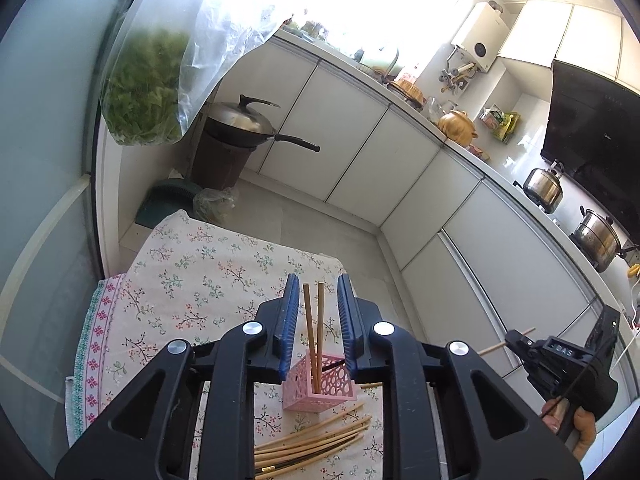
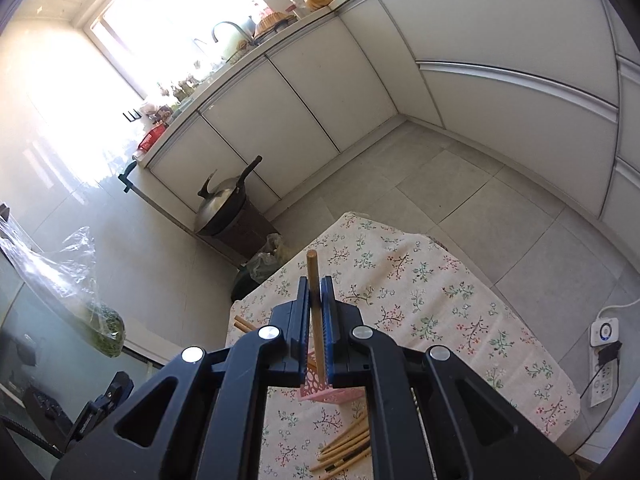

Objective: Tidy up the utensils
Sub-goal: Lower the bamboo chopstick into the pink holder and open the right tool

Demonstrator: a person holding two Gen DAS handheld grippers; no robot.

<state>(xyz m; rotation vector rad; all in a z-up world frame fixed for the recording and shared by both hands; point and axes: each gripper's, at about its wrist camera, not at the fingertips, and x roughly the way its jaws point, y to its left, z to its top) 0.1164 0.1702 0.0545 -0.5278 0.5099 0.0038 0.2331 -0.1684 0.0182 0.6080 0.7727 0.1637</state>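
A pink perforated holder (image 1: 320, 384) stands on the floral tablecloth (image 1: 192, 280) with two wooden chopsticks (image 1: 314, 332) upright in it. My left gripper (image 1: 318, 320) is open above the holder, its blue pads either side of those chopsticks without touching them. A pile of several loose chopsticks (image 1: 316, 440) lies in front of the holder. My right gripper (image 2: 318, 320) is shut on one wooden chopstick (image 2: 314, 300), held upright above the holder (image 2: 320, 390). The right gripper also shows in the left wrist view (image 1: 516, 340), off the table's right side.
The small table's far edge (image 2: 400, 236) drops to tiled floor. A wok (image 1: 240, 124) sits on a brown bin by white cabinets. A bag of greens (image 1: 144, 88) hangs at left. A power strip (image 2: 604, 332) lies on the floor at right.
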